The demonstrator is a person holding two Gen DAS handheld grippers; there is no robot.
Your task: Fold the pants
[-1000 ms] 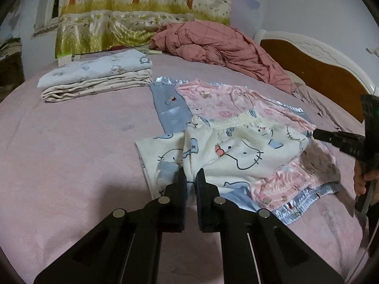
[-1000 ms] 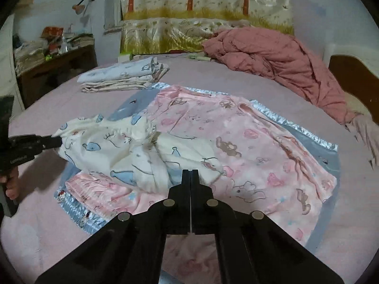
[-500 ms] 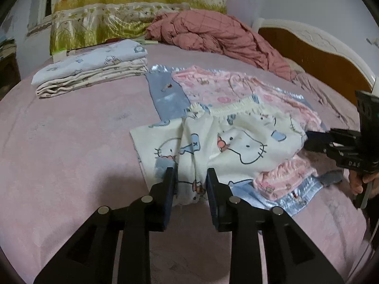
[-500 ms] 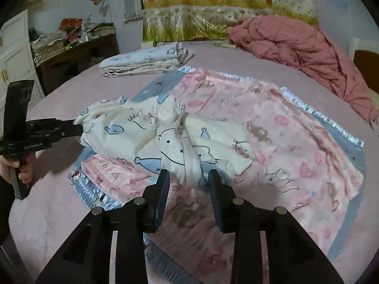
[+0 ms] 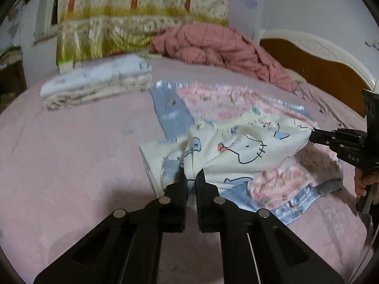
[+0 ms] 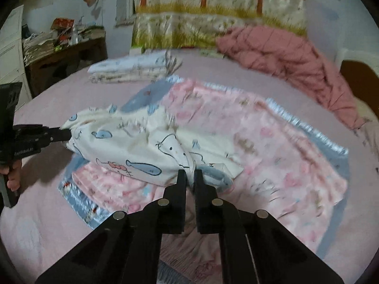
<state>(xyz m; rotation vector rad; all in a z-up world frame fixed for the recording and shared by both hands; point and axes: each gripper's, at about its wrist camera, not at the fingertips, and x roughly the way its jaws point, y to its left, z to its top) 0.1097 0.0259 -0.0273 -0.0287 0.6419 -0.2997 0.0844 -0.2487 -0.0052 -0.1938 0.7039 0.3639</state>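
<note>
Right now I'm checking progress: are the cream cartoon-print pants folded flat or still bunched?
Still bunched: the cream cartoon-print pants hang crumpled between the left gripper and right gripper, both pinching fabric.

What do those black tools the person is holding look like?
Both are matte black plastic. The left gripper and right gripper each have two flat, blocky jaws on angular arms studded with round silver pins. Seen from the side, each has a pistol-style handle; the right one bears pale lettering. No sleeves show.
</note>
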